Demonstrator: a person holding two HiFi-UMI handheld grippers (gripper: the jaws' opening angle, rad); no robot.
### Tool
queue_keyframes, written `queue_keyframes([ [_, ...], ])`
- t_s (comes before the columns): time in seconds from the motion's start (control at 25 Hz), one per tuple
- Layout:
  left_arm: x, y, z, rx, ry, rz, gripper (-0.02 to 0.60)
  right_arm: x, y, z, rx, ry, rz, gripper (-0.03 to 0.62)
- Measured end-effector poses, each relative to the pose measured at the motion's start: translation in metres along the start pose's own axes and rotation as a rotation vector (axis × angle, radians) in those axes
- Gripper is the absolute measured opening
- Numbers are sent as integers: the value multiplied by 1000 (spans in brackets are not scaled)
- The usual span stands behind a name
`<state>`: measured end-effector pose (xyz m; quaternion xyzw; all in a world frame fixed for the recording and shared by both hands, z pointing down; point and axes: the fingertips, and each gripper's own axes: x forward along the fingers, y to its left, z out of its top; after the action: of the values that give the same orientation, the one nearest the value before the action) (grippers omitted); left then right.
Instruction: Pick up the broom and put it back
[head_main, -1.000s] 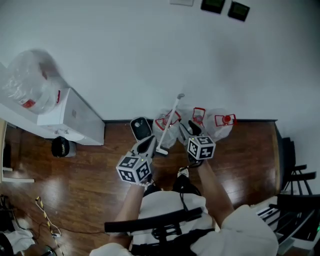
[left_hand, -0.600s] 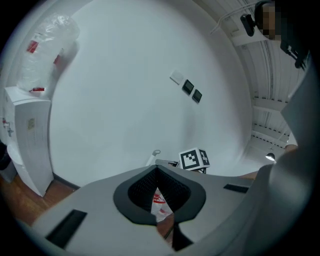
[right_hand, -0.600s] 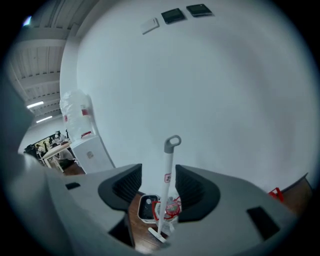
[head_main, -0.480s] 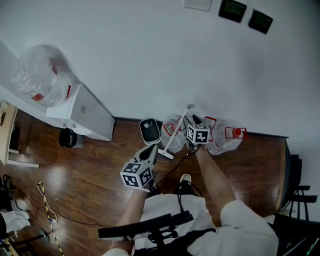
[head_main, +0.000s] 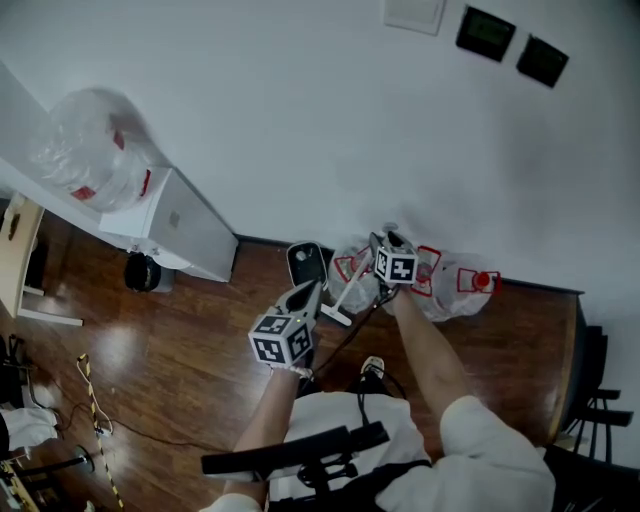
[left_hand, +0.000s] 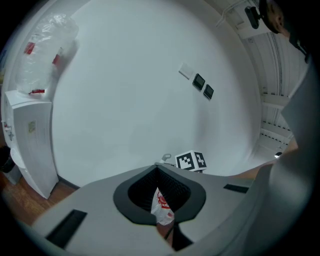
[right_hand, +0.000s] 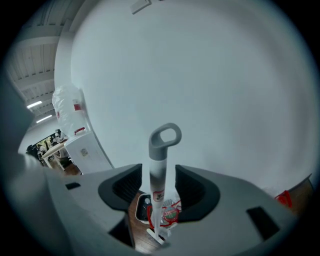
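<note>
The broom leans against the white wall, its white head on the wood floor. In the right gripper view its white handle with a grey loop stands between the jaws. My right gripper is open, with a gap on both sides of the handle near its top. My left gripper hangs lower and to the left, its tips together on nothing. The right gripper's marker cube shows beyond it.
A dark dustpan and clear bags with red print stand along the wall by the broom. A white cabinet with a plastic bag on top is at the left, a black round object beside it. A cable lies on the floor.
My right gripper has moved forward and up to the top of the broom handle, which now stands between its jaws. The left gripper has stayed low at the left.
</note>
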<state>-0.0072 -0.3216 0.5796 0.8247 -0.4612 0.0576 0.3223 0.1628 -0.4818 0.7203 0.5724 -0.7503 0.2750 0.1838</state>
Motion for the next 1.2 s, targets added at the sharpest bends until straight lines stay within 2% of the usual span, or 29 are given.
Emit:
queue_keyframes([
  [0.08, -1, 0, 0, -2, 3, -1, -14, 3, 0, 3, -18, -3, 2, 220],
  [0.16, -4, 3, -2, -5, 6, 3, -14, 2, 4, 2, -34, -5, 0, 133],
  [0.48, -26, 17, -2, -37, -24, 11, -14, -49, 53, -31, -82, -64, 83, 129],
  [0.76, -37, 11, 9, -2, -59, -15, -14, -105, 85, -50, -121, -34, 136, 126],
  [0.92, -33, -5, 19, 40, -64, -55, -14, -144, 104, -18, -190, -80, 157, 126],
  [1.2, -41, -28, 46, 99, -124, -86, -14, -241, 135, 88, -293, -255, 157, 127],
])
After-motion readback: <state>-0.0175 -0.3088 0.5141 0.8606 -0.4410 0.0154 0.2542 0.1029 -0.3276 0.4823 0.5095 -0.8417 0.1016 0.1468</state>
